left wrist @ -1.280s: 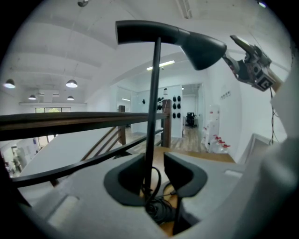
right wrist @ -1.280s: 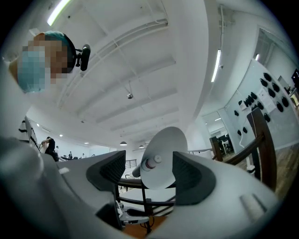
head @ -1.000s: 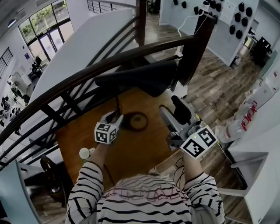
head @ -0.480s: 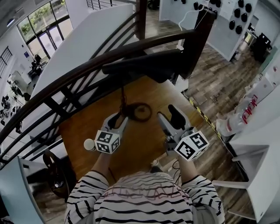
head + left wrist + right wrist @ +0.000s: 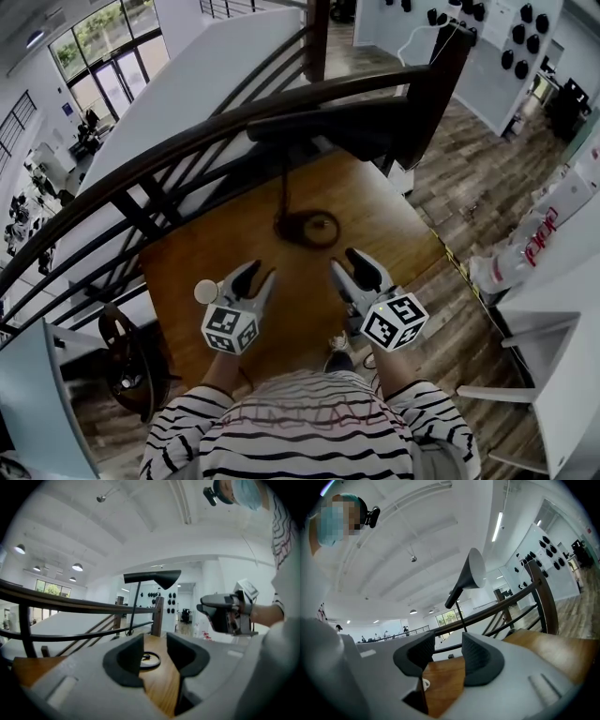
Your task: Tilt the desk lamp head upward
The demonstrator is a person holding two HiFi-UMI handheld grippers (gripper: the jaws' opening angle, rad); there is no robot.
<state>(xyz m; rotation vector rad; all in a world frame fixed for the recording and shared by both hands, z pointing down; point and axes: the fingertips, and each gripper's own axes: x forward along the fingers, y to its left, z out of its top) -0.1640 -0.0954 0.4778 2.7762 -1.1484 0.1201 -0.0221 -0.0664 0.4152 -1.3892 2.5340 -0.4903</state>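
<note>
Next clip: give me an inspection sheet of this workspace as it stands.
surface: wooden desk, mostly bare.
job's things: lamp standing on its ring base; neither tongs touch it.
clutter: small white round thing by the left tongs.
grippers: left tongs open, empty; right tongs open, jaws just been closing, nothing between them.
cables: nothing seen on the desk.
surroundings: dark railing behind the desk; plank floor.

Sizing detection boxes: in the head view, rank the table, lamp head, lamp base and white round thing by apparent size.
1. table
2. lamp head, inflated by sitting nearer the camera
3. lamp base
4. white round thing
</note>
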